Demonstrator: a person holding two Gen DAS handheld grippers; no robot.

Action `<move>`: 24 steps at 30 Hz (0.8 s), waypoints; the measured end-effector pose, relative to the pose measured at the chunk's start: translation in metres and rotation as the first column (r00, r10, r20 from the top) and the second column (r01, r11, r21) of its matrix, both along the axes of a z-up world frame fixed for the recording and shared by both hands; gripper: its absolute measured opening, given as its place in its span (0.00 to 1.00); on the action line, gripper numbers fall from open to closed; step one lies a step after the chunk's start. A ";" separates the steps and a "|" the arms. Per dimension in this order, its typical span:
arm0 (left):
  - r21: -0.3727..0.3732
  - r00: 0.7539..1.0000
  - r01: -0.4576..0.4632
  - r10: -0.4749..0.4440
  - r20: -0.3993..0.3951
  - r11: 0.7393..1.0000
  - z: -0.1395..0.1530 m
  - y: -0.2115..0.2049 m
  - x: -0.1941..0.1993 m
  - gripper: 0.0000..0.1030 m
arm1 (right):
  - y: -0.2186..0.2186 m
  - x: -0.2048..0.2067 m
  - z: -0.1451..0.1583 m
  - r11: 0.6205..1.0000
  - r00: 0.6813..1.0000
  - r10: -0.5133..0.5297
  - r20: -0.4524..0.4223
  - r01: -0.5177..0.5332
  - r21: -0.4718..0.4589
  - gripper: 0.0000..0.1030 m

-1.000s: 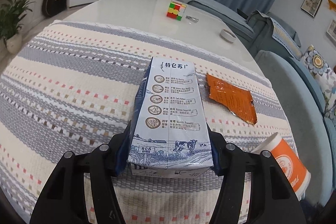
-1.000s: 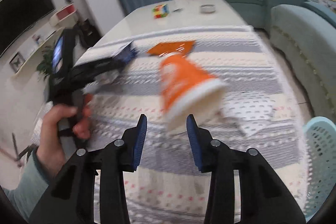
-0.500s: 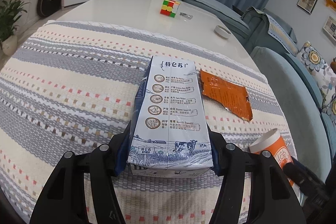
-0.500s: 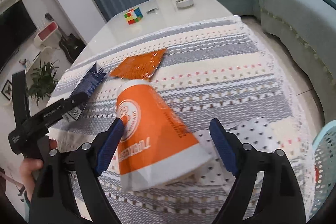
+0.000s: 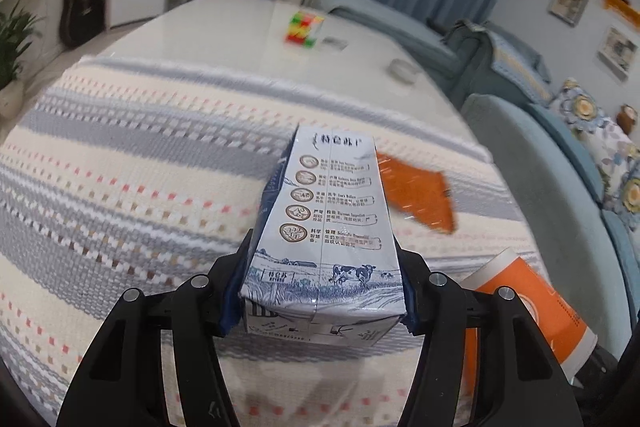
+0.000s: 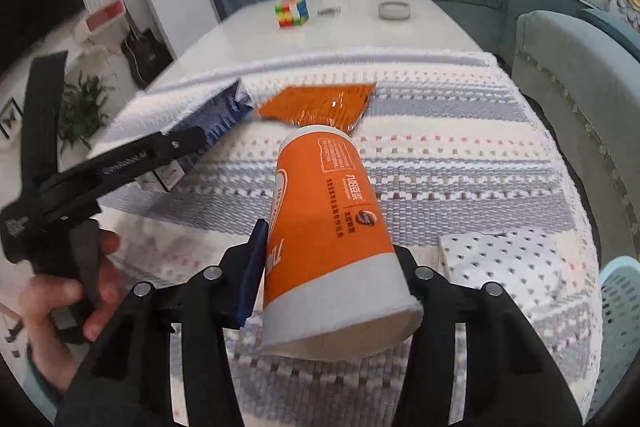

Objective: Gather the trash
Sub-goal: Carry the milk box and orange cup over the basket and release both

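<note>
My left gripper [image 5: 320, 291] holds the milk carton [image 5: 332, 211] lengthwise, far end toward 12 o'clock, over the woven cloth [image 5: 140, 167]. The foil wrapper [image 5: 420, 199] lies on the cloth at 1 o'clock from the carton. The paper cup [image 6: 332, 227] sits between my right gripper [image 6: 332, 291] pads, base toward 12 o'clock. The wrapper lies beyond it. The basket [image 6: 624, 307] stands at 3 o'clock; the puzzle cube [image 6: 292, 11] rests on the table [image 6: 352, 31] behind the cloth.
</note>
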State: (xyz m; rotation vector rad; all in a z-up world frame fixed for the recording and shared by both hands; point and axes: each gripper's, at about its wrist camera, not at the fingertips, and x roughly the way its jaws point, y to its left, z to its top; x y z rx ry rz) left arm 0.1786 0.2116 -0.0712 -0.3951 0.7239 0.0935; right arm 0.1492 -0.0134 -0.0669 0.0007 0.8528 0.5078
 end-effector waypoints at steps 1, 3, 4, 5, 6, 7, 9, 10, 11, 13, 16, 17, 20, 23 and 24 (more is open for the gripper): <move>0.001 0.999 0.018 -0.018 0.029 1.000 0.006 -0.003 -0.003 0.55 | -0.006 -0.003 0.007 1.000 1.000 -0.005 0.011 0.005 0.007 0.45; 0.008 0.995 0.057 -0.057 0.076 0.998 0.020 -0.015 -0.009 0.55 | -0.027 -0.014 0.028 1.000 0.999 -0.019 0.051 0.018 0.015 0.45; 0.009 0.992 0.083 -0.083 0.095 0.997 0.028 -0.023 -0.014 0.55 | -0.037 -0.018 0.037 1.000 0.997 -0.028 0.072 0.027 0.013 0.45; 0.008 0.987 0.112 -0.112 0.111 0.994 0.035 -0.032 -0.018 0.55 | -0.048 -0.022 0.045 0.999 0.995 -0.040 0.092 0.039 0.008 0.45; 0.010 0.983 0.135 -0.136 0.122 0.991 0.042 -0.040 -0.021 0.55 | -0.060 -0.027 0.052 0.998 0.992 -0.058 0.109 0.058 0.005 0.45; 0.021 0.977 0.166 -0.167 0.136 0.986 0.052 -0.053 -0.025 0.55 | -0.076 -0.031 0.061 0.996 0.989 -0.086 0.124 0.086 0.010 0.45; 0.049 0.965 0.206 -0.212 0.153 0.977 0.069 -0.076 -0.029 0.55 | -0.112 -0.038 0.073 0.988 0.979 -0.151 0.137 0.148 0.031 0.45; 0.062 0.957 0.231 -0.238 0.164 0.971 0.079 -0.090 -0.031 0.55 | -0.128 -0.040 0.077 0.983 0.973 -0.184 0.141 0.181 0.034 0.45; 0.069 0.949 0.255 -0.263 0.174 0.964 0.087 -0.102 -0.032 0.55 | -0.141 -0.041 0.079 0.977 0.966 -0.213 0.144 0.210 0.041 0.45; 0.073 0.932 0.301 -0.310 0.186 0.951 0.104 -0.129 -0.031 0.55 | -0.172 -0.044 0.083 0.960 0.952 -0.277 0.132 0.270 0.069 0.45; 0.098 0.908 0.357 -0.369 0.197 0.929 0.120 -0.171 -0.033 0.55 | -0.218 -0.050 0.085 0.928 0.923 -0.368 0.113 0.356 0.112 0.45; 0.111 0.899 0.375 -0.391 0.198 0.920 0.125 -0.187 -0.033 0.55 | -0.231 -0.050 0.084 0.916 0.913 -0.394 0.103 0.382 0.120 0.45; 0.143 0.870 0.433 -0.454 0.194 0.890 0.130 -0.233 -0.037 0.54 | -0.274 -0.050 0.075 0.868 0.874 -0.485 0.033 0.476 0.142 0.45; 0.161 0.840 0.493 -0.516 0.169 0.855 0.125 -0.277 -0.039 0.55 | -0.308 -0.053 0.060 0.815 0.820 -0.573 0.003 0.569 0.113 0.45; 0.163 0.830 0.514 -0.536 0.154 0.842 0.121 -0.292 -0.038 0.55 | -0.316 -0.053 0.055 0.800 0.805 -0.593 -0.006 0.591 0.102 0.45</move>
